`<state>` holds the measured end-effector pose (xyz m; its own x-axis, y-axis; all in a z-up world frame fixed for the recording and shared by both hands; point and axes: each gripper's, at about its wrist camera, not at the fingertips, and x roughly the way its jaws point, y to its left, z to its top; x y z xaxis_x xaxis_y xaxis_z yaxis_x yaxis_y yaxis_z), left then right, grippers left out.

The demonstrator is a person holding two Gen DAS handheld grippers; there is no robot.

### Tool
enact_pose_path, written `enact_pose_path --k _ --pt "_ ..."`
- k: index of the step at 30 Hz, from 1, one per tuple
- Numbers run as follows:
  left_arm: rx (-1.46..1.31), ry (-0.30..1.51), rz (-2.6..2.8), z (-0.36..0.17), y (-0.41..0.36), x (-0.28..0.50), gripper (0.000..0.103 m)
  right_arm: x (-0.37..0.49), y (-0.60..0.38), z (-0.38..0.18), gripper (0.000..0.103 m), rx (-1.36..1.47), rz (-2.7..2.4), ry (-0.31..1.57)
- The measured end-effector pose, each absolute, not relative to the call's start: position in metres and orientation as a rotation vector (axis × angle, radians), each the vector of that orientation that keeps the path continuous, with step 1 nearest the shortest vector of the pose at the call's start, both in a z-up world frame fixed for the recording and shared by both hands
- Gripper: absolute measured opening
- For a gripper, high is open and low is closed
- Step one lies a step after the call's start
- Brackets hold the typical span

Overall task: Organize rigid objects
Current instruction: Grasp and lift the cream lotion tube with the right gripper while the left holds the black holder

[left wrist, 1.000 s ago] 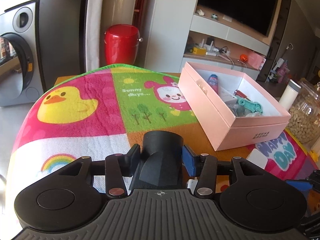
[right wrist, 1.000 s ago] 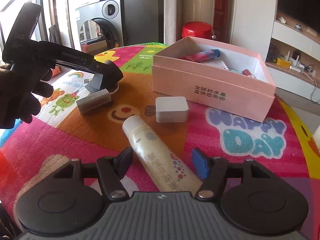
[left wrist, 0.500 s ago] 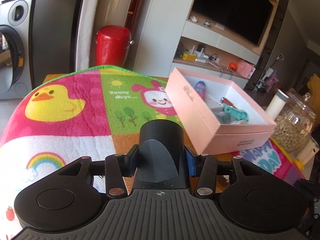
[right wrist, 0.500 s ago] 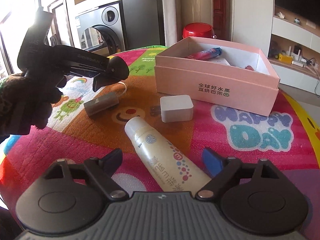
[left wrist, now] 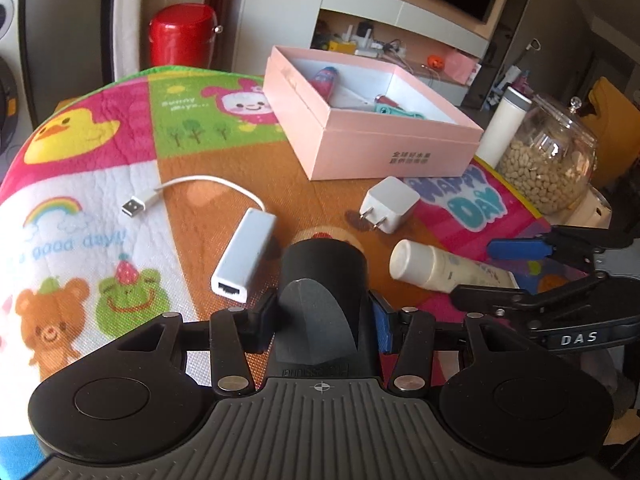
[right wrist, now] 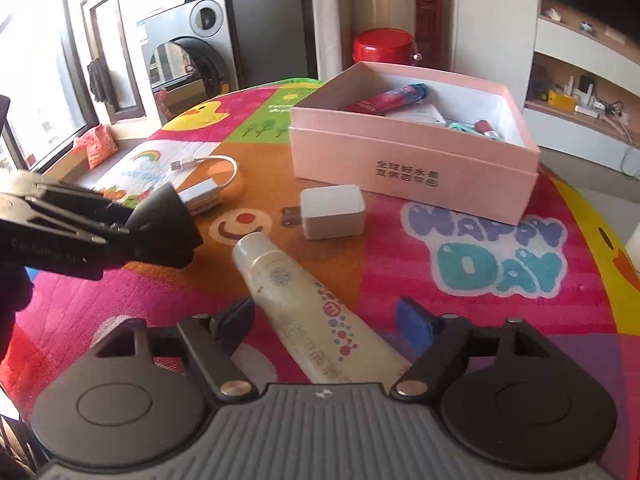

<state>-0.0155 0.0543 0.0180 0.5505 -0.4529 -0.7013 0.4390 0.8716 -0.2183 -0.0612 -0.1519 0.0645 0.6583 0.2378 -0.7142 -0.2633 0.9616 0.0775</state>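
Note:
My left gripper [left wrist: 322, 312] is shut on a black cone-shaped object [left wrist: 322, 280] and holds it above the mat; it also shows in the right wrist view [right wrist: 168, 226]. My right gripper [right wrist: 324, 316] is open, its fingers on either side of a cream tube [right wrist: 312, 308] that lies on the mat; the tube also shows in the left wrist view [left wrist: 436, 268]. A white plug adapter [right wrist: 332, 216], a white USB dongle with cable [left wrist: 244, 252] and an open pink box [right wrist: 412, 144] with several items sit further back.
A colourful cartoon mat [left wrist: 100, 184] covers the round table. A glass jar of nuts [left wrist: 548, 164] and a white bottle [left wrist: 504, 124] stand at the table's right edge. A red bin [left wrist: 184, 36] stands behind the table.
My left gripper has lifted and pulled back toward the tube with the black object in it, which uncovers the dongle. My right gripper has opened wider around the tube.

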Motion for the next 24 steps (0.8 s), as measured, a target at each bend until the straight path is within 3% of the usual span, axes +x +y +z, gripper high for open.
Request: enact_pose_path --k 6,10,16,20,24 --pt "0.062 0.814 -0.533 0.016 0.047 -0.021 0.053 -0.082 -0.164 0.062 0.078 -0.018 0.275 0.817" --pt "0.055 0.811 -0.529 0.016 0.047 -0.022 0.053 -0.091 -0.148 0.072 0.049 0.003 0.420 0.822" --pt "0.042 0.796 -0.518 0.015 0.048 -0.024 0.053 -0.064 -0.129 0.073 0.048 -0.070 0.349 0.767" --pt "-0.006 0.809 -0.499 0.016 0.050 -0.022 0.052 -0.047 -0.120 0.066 0.029 -0.072 0.329 0.803" --pt "0.001 0.784 -0.489 0.016 0.049 -0.028 0.052 -0.060 -0.123 0.082 0.028 -0.088 0.336 0.771"
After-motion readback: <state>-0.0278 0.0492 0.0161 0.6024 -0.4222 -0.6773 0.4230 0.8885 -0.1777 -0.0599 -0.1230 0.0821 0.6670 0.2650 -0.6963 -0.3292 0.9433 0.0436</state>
